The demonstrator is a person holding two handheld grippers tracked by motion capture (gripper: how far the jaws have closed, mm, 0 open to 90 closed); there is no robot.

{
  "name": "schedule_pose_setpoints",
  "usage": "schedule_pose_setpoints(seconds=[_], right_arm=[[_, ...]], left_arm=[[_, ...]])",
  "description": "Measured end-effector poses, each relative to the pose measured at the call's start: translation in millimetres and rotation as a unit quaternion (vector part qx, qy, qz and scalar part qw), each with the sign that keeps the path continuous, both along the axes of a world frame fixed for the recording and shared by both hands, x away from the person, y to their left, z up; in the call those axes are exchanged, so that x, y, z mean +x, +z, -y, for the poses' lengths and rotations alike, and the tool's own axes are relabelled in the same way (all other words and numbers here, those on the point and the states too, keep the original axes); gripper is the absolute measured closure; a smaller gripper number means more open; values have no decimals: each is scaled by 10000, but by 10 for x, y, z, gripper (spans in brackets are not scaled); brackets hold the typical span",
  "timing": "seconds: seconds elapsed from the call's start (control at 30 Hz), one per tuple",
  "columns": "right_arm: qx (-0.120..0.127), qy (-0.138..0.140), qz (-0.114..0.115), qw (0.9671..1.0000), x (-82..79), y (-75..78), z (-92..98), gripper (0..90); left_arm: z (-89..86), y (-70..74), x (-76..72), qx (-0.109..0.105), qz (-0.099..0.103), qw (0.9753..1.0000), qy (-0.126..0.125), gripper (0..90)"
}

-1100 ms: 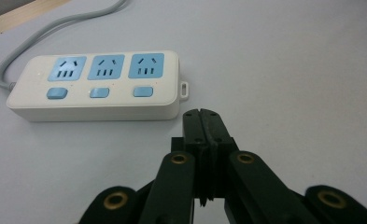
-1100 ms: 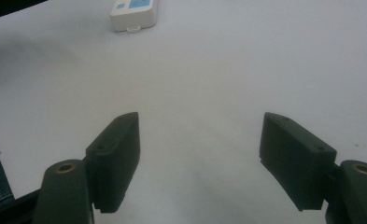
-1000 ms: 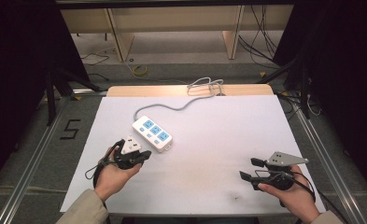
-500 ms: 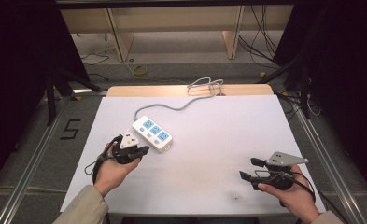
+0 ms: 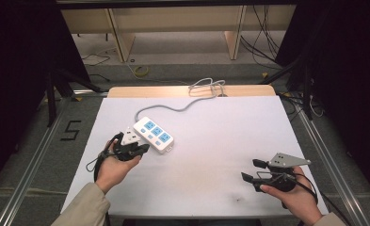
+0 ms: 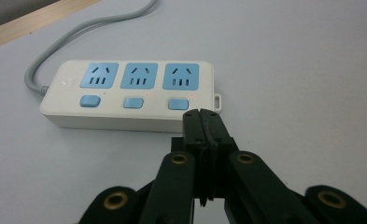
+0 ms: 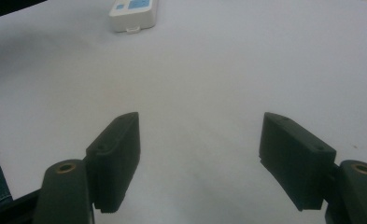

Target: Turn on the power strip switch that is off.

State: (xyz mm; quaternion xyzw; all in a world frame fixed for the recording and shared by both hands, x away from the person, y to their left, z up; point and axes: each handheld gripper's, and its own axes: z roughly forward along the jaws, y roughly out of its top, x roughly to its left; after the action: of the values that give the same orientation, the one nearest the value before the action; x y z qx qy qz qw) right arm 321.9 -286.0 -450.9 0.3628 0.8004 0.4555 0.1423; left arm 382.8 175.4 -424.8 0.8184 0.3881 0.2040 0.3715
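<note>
1. Because the left gripper (image 6: 204, 122) has its jaws pressed together, empty, just short of the power strip (image 5: 153, 134), any push aimed at the nearest blue switch (image 6: 178, 103) could land on the strip's front edge and skid it toward 1 o'clock.
2. With the strip lying left of centre on the tabletop (image 5: 229, 141), its grey cord (image 5: 173, 107) trailing off at 12 o'clock, nothing pins it.
3. While the right gripper (image 5: 254, 170) waits at 5 o'clock, jaws apart and empty, it sits too far away to brace the strip.
</note>
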Motion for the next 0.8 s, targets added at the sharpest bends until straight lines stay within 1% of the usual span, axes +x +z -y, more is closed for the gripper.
schedule_pose_setpoints(seconds=[0.2, 0.33, 0.53, 0.67, 0.73, 0.8], right_arm=[[3, 5, 7, 10000, 1, 0, 5, 297], [-2, 1, 5, 10000, 1, 1, 6, 297], [-29, -4, -16, 10000, 6, -1, 6, 299], [-24, -6, -15, 10000, 8, -2, 7, 299], [-35, -3, -12, 10000, 7, -1, 8, 299], [-32, -4, -11, 10000, 6, -1, 8, 299]], left_arm=[[-17, 10, 35, -17, -10, 10000, 66, 897], [-21, 8, 52, 38, -23, 10000, 84, 897], [-25, 7, 88, 48, -42, 9999, 101, 897], [-35, 14, 120, 37, -9, 9999, 143, 897], [-42, 20, 133, 84, -20, 9999, 149, 897], [-47, 17, 147, 78, -10, 9998, 175, 897]])
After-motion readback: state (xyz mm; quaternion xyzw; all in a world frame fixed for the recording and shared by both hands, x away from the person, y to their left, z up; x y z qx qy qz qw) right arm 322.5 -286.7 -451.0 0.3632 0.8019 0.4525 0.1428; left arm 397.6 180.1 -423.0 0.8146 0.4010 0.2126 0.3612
